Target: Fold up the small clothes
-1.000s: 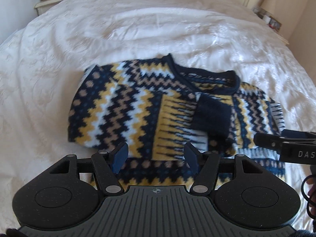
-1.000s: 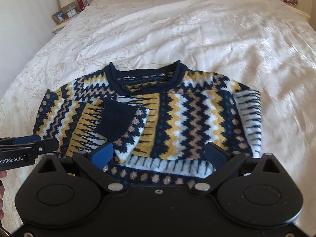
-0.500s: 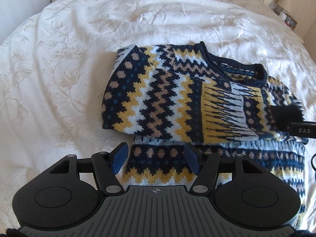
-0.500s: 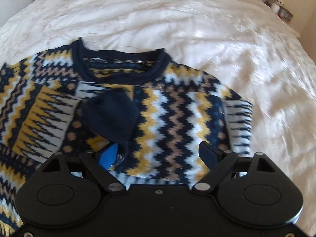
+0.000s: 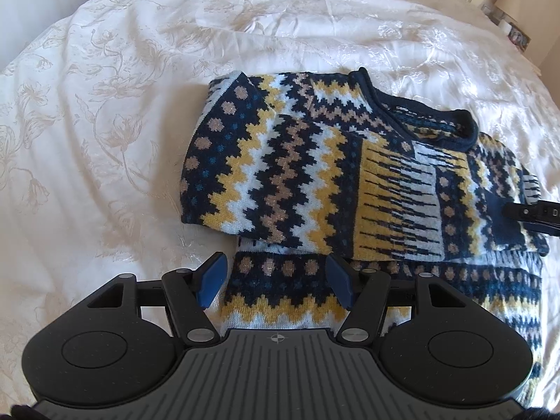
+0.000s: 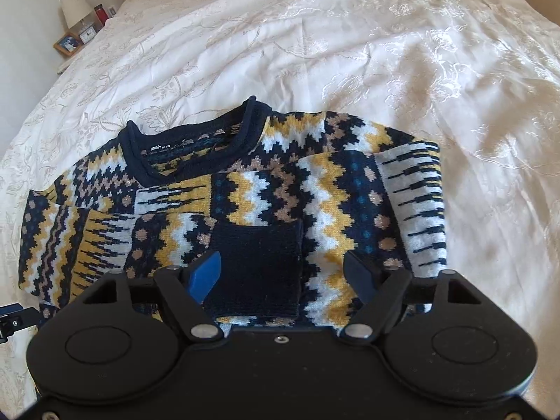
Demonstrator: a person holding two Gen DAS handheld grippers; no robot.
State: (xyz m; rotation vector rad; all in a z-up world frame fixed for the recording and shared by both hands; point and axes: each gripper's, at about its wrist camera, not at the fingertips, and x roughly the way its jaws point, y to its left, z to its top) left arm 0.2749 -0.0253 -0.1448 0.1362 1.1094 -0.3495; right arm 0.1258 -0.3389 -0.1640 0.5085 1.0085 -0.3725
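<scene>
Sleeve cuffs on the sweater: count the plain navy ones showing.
1. A navy cuff lies folded across the sweater front, between the open right gripper fingers. The other cuff may be hidden.

We are working over a bed (image 5: pixel 115 112) that is wearing a cream bedspread (image 6: pixel 350 52) with a floral pattern. A patterned knit sweater (image 6: pixel 280 189) is lying directly on it, sleeves folded in, neckline toward the far side.
</scene>
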